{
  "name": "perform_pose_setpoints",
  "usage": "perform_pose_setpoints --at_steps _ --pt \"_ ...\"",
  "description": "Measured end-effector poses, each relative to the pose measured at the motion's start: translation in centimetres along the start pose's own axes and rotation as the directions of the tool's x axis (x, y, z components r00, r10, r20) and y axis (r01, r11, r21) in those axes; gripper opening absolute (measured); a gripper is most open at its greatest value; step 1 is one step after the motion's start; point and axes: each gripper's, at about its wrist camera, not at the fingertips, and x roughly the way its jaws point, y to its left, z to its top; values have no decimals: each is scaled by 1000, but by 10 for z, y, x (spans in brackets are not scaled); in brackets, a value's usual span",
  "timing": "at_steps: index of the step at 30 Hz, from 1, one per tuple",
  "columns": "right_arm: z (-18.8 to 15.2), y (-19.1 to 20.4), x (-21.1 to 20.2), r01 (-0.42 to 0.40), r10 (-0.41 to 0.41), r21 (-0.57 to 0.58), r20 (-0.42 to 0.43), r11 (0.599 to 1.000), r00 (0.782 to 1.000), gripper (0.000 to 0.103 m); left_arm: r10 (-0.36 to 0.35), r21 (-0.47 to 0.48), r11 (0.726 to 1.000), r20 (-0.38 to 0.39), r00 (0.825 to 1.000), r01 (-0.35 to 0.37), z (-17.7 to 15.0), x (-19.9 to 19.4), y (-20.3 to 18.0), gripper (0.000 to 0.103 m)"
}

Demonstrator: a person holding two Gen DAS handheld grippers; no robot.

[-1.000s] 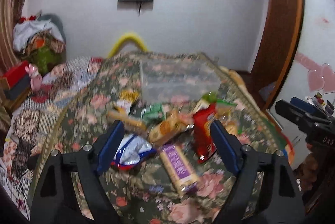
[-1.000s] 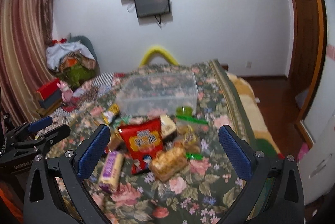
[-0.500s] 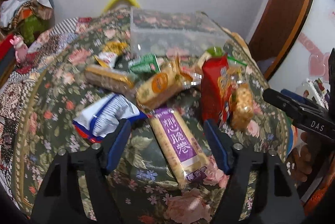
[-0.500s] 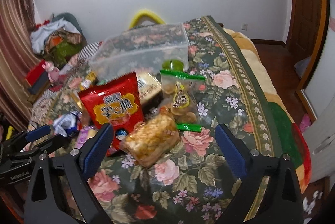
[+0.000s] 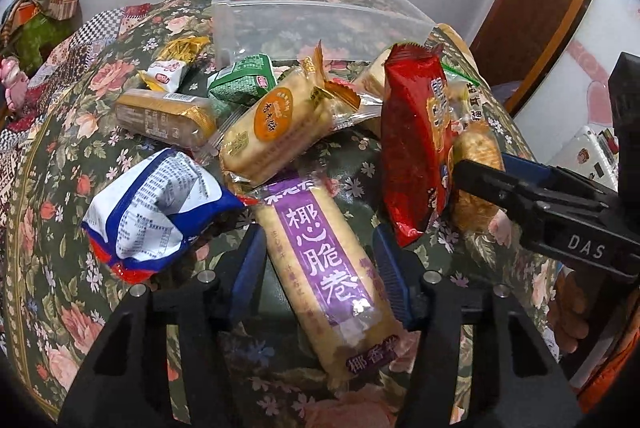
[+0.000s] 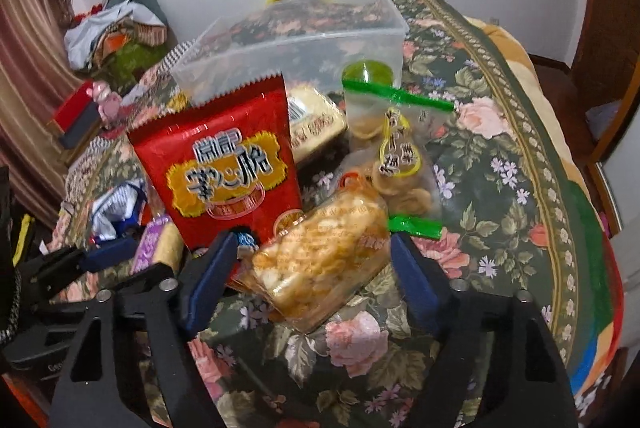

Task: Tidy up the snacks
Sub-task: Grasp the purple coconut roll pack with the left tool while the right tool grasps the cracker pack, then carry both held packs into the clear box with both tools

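Note:
A pile of snacks lies on a floral cloth in front of a clear plastic bin [image 5: 316, 16], also in the right wrist view [image 6: 304, 40]. My left gripper [image 5: 320, 248] is open with its jaws on either side of a purple-labelled wafer pack [image 5: 324, 260], not pressing it. My right gripper [image 6: 310, 256] is open around a clear bag of golden crackers [image 6: 320, 260]; it also shows at the right of the left wrist view [image 5: 540, 196]. A red snack bag [image 6: 224, 164] stands upright just behind.
Other snacks: a blue-white bag [image 5: 156, 208], an orange-labelled biscuit pack [image 5: 276, 128], a green packet [image 5: 244, 80], a brown pack [image 5: 164, 116], a green-sealed cookie bag [image 6: 396, 156]. The cloth's edge [image 6: 560, 188] drops off at right. Clutter [image 6: 116, 40] sits at far left.
Both grippers have moved forward and down to the pile. The left jaws now flank the purple pack; the right jaws now flank the cracker bag.

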Motion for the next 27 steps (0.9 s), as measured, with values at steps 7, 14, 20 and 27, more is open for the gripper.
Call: perform_pose_setpoints --at_steps 7,14,20,27 --pt "-7 -15 -14 28 -28 -2 5 1000 1000 69 -15 -3 1000 -15 1000 15 -1 9 0 54" --pt "-10 -24 -5 15 -14 35 -30 999 999 57 6 19 1000 -12 1000 -6 0 19 -3 53" --pt "-12 -19 -1 36 -36 23 -24 999 999 40 45 64 997 15 999 -46 1 20 -9 45" --pt "-15 -13 -18 43 -42 -24 21 999 999 34 41 72 996 49 998 -45 0 -2 -13 45"
